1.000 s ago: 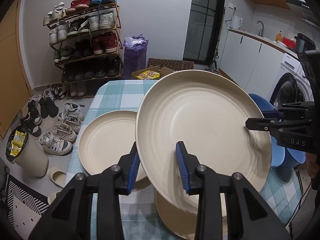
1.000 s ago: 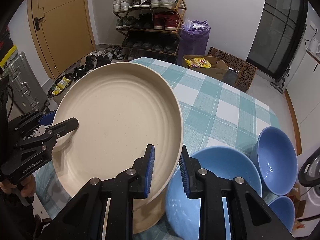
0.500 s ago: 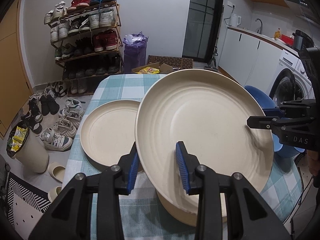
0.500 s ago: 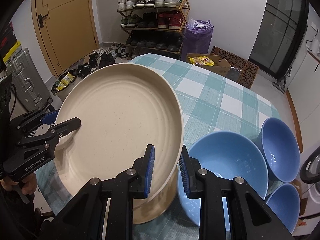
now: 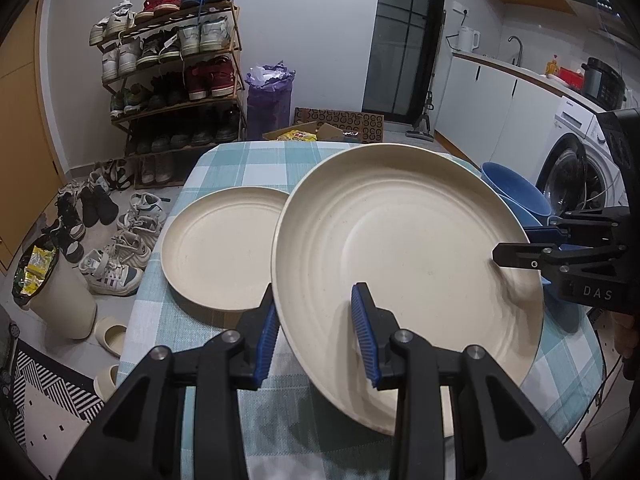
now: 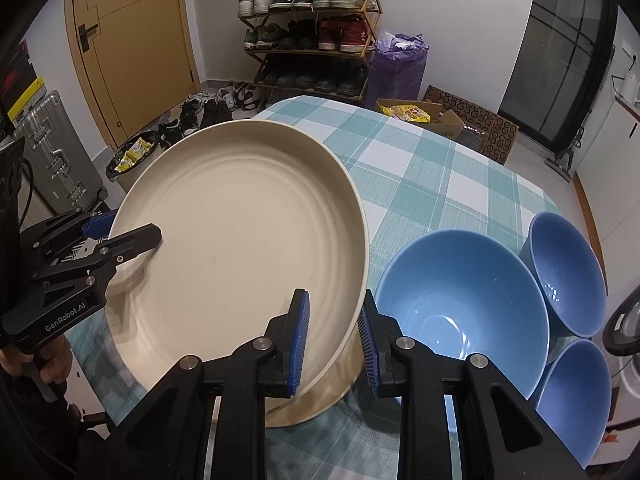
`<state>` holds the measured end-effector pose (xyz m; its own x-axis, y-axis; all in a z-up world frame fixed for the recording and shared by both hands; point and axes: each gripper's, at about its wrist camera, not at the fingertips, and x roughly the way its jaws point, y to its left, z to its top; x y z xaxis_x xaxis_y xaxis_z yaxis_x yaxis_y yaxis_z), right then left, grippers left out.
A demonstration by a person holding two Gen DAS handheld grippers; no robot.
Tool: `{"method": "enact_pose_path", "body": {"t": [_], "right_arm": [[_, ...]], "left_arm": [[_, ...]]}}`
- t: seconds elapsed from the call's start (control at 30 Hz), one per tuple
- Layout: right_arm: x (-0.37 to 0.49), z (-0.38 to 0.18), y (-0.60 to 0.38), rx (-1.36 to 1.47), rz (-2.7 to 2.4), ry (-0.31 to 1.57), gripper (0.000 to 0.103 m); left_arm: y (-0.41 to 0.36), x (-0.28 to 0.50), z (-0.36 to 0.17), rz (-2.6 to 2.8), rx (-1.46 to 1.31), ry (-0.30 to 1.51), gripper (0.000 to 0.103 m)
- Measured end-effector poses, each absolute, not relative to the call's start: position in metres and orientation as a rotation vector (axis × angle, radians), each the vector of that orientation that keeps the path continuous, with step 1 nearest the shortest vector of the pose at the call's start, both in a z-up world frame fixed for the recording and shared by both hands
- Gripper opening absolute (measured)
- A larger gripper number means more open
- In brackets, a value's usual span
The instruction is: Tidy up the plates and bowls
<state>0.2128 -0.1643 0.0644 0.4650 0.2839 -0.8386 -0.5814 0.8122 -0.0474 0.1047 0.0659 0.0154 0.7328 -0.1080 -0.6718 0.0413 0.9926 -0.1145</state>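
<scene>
- Large cream plate [image 5: 400, 272] is carried between both tools: left hand-held gripper [image 5: 316, 334] is clamped on its near-left rim, right hand-held gripper [image 6: 333, 334] is clamped on the opposite rim. Probable reason: too wide for a steady one-sided pinch.
- Plate is tilted, clear of the desk [image 6: 440, 184], directly ahead of both grippers.
- Judgement: destination is the second cream plate [image 5: 222, 248], lying flat ahead-left of the left hand-held gripper; stacking like with like.
- Carried rim overlaps that plate's right edge in the left view; contact cannot be told.
- Another cream piece shows beneath the carried plate near the right hand-held gripper; identity is unclear.
- Three blue bowls [image 6: 460, 308] are clustered just right of the right hand-held gripper, leaving little room there.
- Open checked cloth lies ahead; the desk edge drops off beyond the flat plate, left.
</scene>
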Motion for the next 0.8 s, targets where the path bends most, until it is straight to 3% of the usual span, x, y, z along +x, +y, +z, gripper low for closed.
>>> {"method": "enact_pose_path", "body": {"t": [0.8], "right_arm": [[0.196,0.022,-0.158,-0.394,0.497,0.999,0.025]], "left_arm": [[0.063,0.105,-0.019,-0.078,-0.096,0.801,0.034]]}}
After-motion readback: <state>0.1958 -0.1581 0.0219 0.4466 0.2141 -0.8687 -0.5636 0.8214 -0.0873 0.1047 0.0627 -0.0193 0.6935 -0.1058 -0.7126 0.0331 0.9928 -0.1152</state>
